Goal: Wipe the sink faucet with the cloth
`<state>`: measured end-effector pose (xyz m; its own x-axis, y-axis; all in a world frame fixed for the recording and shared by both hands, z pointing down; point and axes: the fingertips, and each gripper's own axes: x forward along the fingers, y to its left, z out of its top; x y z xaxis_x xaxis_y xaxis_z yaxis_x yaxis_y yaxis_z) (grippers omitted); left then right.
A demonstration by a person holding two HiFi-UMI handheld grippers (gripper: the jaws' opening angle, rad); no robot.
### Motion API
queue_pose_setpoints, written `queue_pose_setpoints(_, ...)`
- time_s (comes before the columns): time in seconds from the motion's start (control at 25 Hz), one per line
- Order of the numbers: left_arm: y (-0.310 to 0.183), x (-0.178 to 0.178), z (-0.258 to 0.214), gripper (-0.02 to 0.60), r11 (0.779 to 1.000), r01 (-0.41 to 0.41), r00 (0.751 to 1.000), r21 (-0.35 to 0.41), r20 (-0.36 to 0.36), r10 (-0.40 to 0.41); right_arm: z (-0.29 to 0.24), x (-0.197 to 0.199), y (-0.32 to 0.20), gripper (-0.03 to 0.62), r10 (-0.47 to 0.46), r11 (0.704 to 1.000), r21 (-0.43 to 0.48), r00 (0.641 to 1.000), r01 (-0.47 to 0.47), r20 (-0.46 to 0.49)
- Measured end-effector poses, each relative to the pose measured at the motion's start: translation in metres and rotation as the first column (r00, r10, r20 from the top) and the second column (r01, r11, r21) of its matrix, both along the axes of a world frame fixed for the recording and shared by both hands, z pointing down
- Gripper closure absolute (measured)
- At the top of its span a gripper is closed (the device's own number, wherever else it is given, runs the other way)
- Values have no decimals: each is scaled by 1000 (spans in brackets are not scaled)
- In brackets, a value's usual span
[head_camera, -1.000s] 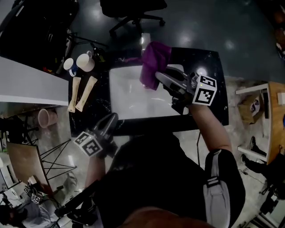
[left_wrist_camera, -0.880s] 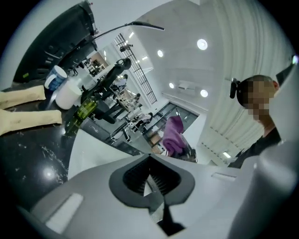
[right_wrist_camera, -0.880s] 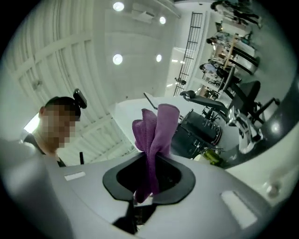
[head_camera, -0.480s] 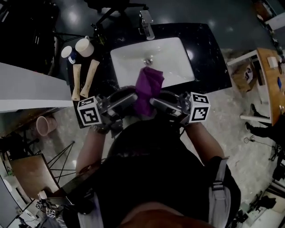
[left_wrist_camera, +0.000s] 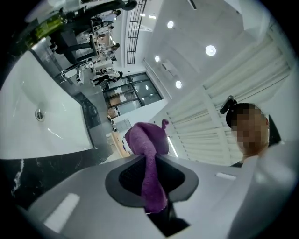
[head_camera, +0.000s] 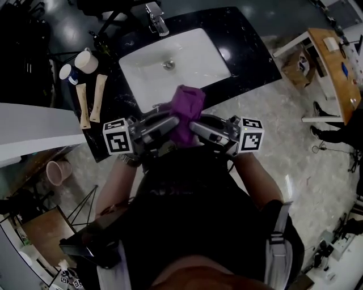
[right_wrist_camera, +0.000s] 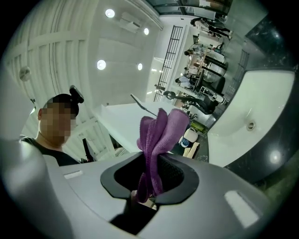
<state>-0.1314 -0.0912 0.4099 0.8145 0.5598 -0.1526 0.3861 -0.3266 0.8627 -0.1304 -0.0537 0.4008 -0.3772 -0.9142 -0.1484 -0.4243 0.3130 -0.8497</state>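
Cloth point(head_camera: 184, 110), purple, spans both tools at the worktop point(head_camera: 249, 51) front edge. Left tool point(head_camera: 169, 123) clamps it. Right tool point(head_camera: 197, 127) jaws just opening, cloth between them.

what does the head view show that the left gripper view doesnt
Only the head view: the faucet, two mugs and two light wooden pieces on the black counter. Only the left gripper view: ceiling lights and the person's head camera. Both: the purple cloth and the white sink.
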Motion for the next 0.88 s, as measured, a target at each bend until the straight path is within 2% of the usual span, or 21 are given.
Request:
queue_pose_setpoints(0.08, 4, 3, 1, 523, 999, 33, 999, 1, 4, -33, -1, 6, 15, 431, 34, 999, 0, 999, -34, 10)
queue_pose_setpoints(0.12, 4, 4, 1, 523, 998, 55, 998, 7, 3, -55, -2, 10, 25, 425, 57, 998, 2, 998, -57, 14)
queue_pose_setpoints(0.24, 9, 3, 2, 523, 993, 107, 994, 45, 2, -107, 0, 22, 66, 468, 151, 989, 9, 989, -151, 12)
queue_pose_setpoints(0.28, 13, 1, 3, 523, 991, 119, 993, 64, 10, -120, 1, 25, 82, 522, 190, 982, 5, 982, -190, -5)
queue_pose_setpoints(0.36, 22, -4, 6, 523, 985, 140, 989, 98, 35, -144, 4, 28, 113, 583, 270, 963, -1, 962, -270, -48)
queue_pose_setpoints(0.52, 28, -16, 2, 522, 972, 198, 977, 127, 50, -205, 10, 31, 152, 583, 361, 932, 16, 932, -361, -27)
queue_pose_setpoints(0.64, 19, -27, -5, 522, 951, 260, 962, 165, 44, -270, 19, 27, 169, 583, 372, 928, -1, 928, -372, 6)
queue_pose_setpoints(0.76, -9, -31, -15, 522, 914, 342, 934, 217, 27, -356, 28, 26, 174, 583, 359, 933, -19, 933, -359, -3)
queue_pose_setpoints(0.88, -43, -25, -34, 522, 888, 404, 911, 221, -14, -412, 33, 28, 178, 583, 379, 925, -42, 925, -379, -8)
